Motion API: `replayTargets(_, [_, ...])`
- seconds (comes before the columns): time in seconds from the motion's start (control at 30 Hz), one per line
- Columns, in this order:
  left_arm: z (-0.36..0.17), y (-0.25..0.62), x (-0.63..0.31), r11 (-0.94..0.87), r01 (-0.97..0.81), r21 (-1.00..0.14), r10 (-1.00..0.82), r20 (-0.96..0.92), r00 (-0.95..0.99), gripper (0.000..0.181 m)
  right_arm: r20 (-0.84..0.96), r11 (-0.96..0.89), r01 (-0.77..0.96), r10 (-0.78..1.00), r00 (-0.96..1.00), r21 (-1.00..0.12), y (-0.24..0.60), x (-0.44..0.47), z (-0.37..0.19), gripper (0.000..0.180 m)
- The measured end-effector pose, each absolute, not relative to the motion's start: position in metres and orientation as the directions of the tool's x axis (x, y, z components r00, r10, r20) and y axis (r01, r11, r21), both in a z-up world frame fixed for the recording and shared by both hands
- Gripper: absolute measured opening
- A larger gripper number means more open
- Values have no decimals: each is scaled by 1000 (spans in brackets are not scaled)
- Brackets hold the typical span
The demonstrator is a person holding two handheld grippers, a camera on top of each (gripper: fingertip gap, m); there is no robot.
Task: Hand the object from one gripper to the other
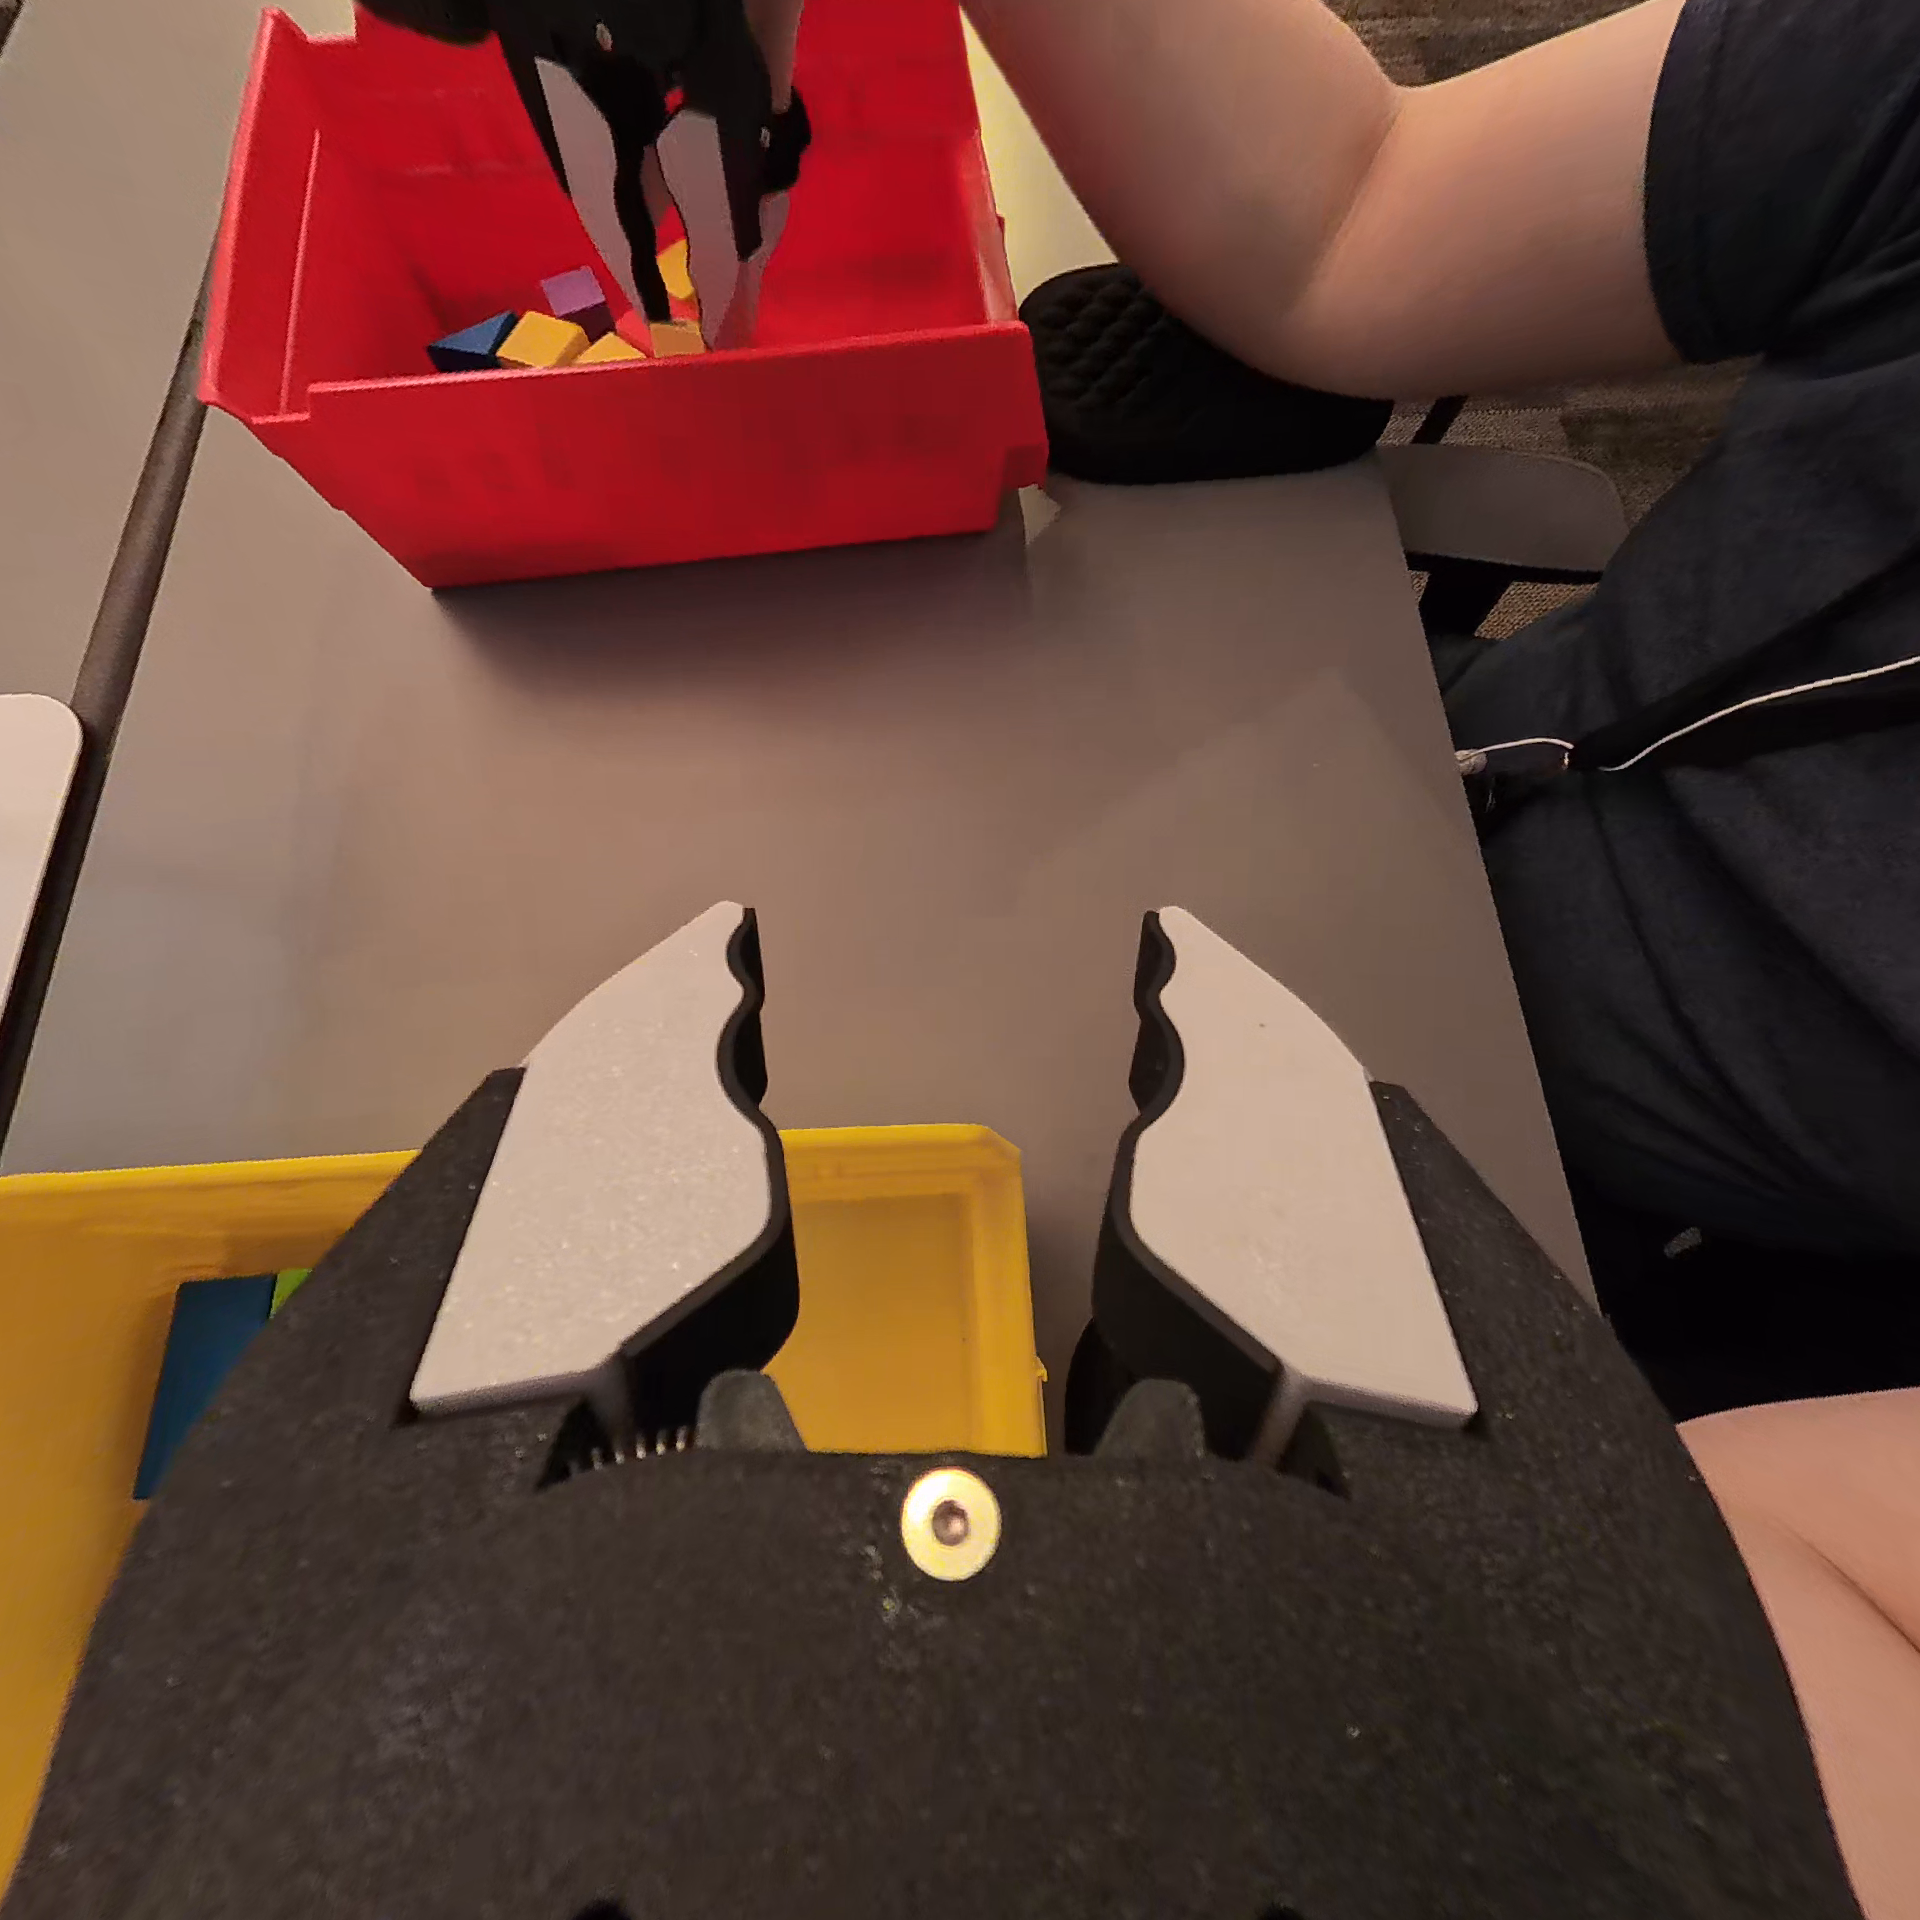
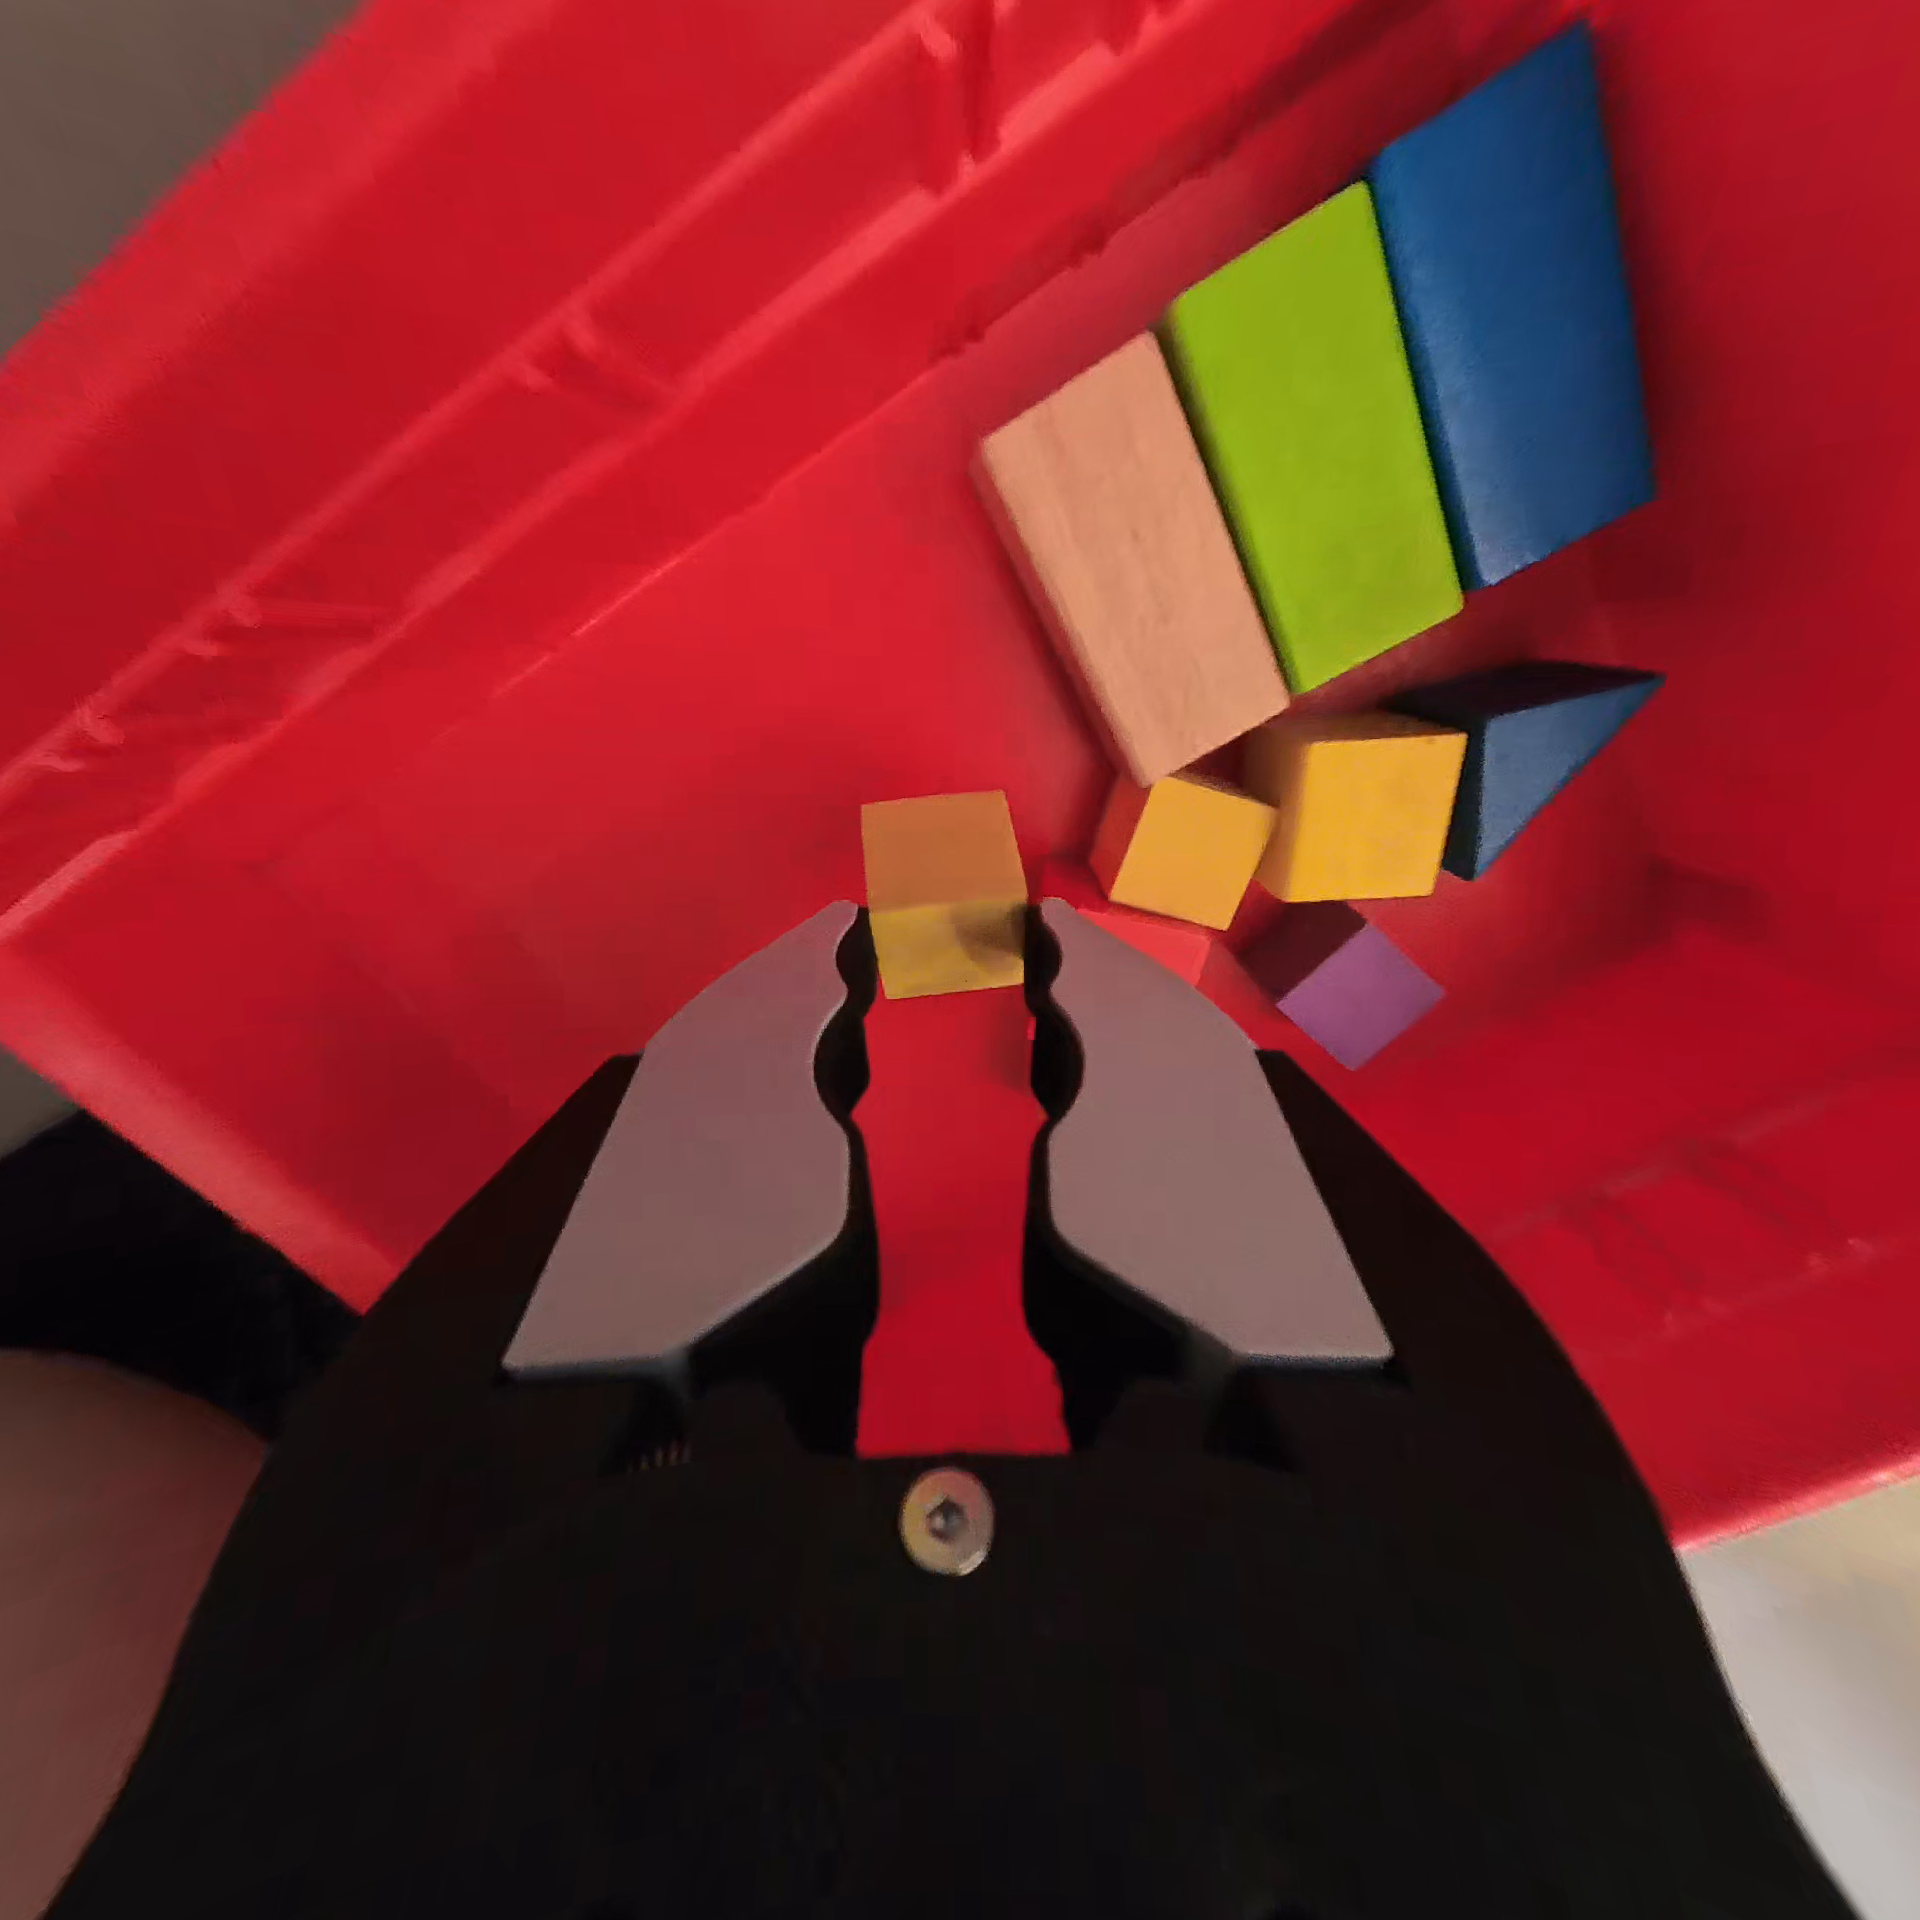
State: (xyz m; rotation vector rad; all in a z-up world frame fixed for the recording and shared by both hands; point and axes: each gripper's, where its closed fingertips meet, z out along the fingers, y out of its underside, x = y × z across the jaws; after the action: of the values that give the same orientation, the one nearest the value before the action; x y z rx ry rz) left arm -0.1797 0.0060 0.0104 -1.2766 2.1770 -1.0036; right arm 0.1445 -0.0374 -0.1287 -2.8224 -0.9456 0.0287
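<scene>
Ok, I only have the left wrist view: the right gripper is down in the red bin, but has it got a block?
Observer: Yes. The right gripper is closed on a yellow cube, with a fingertip against each side.
Operator: Anything crowding it?
Observer: A red block sits right beside one fingertip. It's hard to spot against the bin.
Operator: What else is in there that I can't see?
Observer: Three long ones lie side by side farther in: a wood block, a green block and a blue block.
</scene>
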Motion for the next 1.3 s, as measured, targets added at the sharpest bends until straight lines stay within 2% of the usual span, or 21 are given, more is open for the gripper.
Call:
replayTargets(0.17, [11,7,-180,306,-569,-764,-874,12,-485,68,9,-816,553,560,829,-165,-29,145,-137,28])
replayTargets(0.37, [6,5,-180,324,-584,-745,-873,3,-488,68,9,-848,522,524,852,-91,-28,147,-148,29])
replayTargets(0.7, [3,8,-180,315,-603,-733,-879,13,-476,68,11,-845,527,529,849,-93,-21,143,-151,29])
replayTargets(0.87, [3,19,-183,295,-618,-728,-901,2,-433,68,-11,-834,536,542,841,-128,-22,139,-145,34])
replayTargets(1.03, [3,64,-190,205,-666,-717,-970,-56,-238,66,31,-820,536,542,840,-200,-24,143,-122,35])
replayTargets(1.17, [-14,128,-206,46,-753,-656,-990,-128,51,59,83,-798,526,527,846,-295,-27,147,-93,35])
replayTargets(1.3, [-49,157,-208,-26,-809,-587,-985,-125,123,58,123,-774,526,519,846,-352,-32,150,-74,35])
